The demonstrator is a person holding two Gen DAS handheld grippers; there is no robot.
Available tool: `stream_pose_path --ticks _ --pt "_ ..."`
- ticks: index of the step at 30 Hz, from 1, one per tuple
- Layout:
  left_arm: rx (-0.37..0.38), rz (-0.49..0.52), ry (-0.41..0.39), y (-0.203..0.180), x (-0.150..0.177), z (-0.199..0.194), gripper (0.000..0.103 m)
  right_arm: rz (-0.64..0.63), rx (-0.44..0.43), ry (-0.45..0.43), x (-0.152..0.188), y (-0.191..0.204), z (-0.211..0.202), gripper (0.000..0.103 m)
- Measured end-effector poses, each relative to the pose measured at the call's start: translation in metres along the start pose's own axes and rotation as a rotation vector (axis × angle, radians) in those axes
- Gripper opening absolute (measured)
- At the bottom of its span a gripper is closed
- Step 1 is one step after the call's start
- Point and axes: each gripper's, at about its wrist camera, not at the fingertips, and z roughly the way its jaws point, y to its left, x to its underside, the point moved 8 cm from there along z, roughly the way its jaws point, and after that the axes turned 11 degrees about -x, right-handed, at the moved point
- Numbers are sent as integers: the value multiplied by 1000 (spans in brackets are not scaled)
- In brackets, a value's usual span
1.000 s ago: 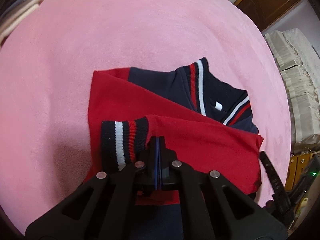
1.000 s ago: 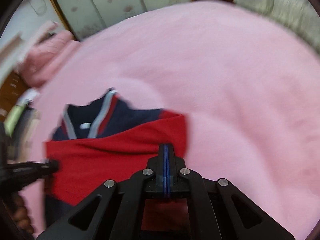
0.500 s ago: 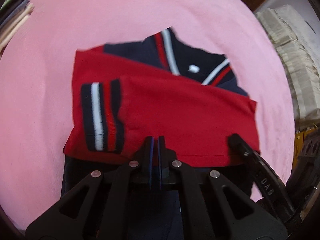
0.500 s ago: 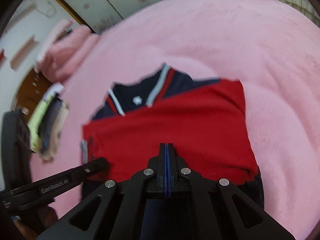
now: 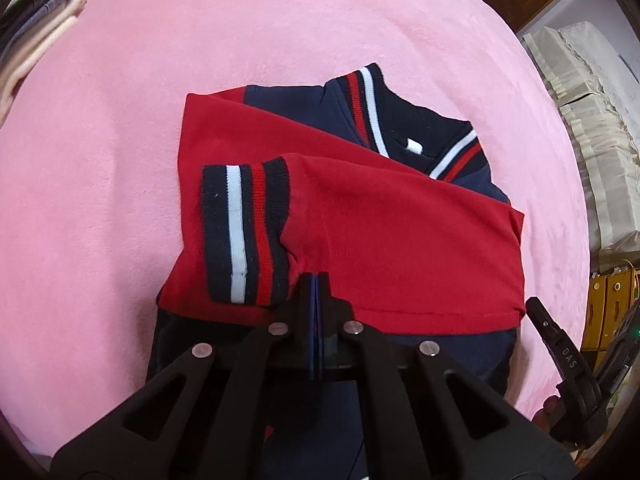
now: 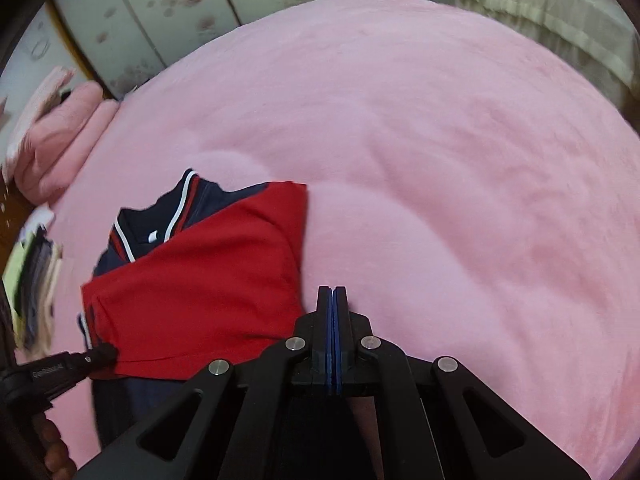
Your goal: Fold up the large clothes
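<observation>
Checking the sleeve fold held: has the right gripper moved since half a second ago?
Yes. The right gripper, shut and empty, has slid off the red sleeve and now points over the bare pink blanket to the jacket's right.

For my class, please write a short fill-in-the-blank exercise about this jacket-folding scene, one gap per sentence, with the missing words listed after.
1. The jacket lies on a ______ blanket.
2. The sleeves folded across the jacket are ______.
3. The striped cuff has one ______ stripe beside a red one.
4. The jaws of the left gripper and of the right gripper are ______.

Missing words: pink; red; white; shut
</observation>
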Motion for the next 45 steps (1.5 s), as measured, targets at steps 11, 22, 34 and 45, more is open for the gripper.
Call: stream_pose_path --ticks 11,22,34,45 --pt "-107 105 15 23 15 -36 4 69 -79 95 51 34 -43 2" --pt "-163 102 80 48 34 -57 74 17 -24 118 78 102 -63 86" --pt "-161 124 91 58 65 -74 74 98 -39 171 95 95 -61 88" --pt "-238 142 5 52 110 -141 74 24 -121 188 114 85 -115 88"
